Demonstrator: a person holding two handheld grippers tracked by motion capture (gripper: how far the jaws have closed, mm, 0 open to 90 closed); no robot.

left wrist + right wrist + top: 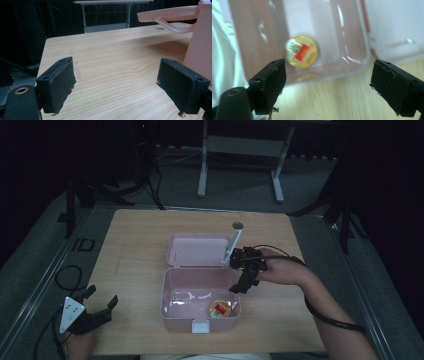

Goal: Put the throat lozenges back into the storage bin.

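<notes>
While the pink lunch box [200, 292] sits open near the front middle of the wooden table [135, 235] in the high view, its lid [199, 250] lies flat behind it and a round yellow tin [220, 309] with a red label rests in the front right corner of the tray. The right gripper [240, 282] hangs over the box's right rim, jaws apart and holding nothing. The left gripper [95, 307] rests at the table's front left corner, well apart from the box, jaws spread wide and empty.

From the left gripper view, bare wood lies between the two wide pads [61, 82], with the box wall [200, 47] and its overhanging lid at the right edge.

From the right gripper view, the spread jaws frame the box's rim from above, and the tin [301, 51] lies inside on the floor, beyond the tips and touched by neither.

Judging from this, the tin is already placed in the box and released; what seems left is drawing the right gripper clear, swinging the lid over and latching the front clasp [200, 325].
</notes>
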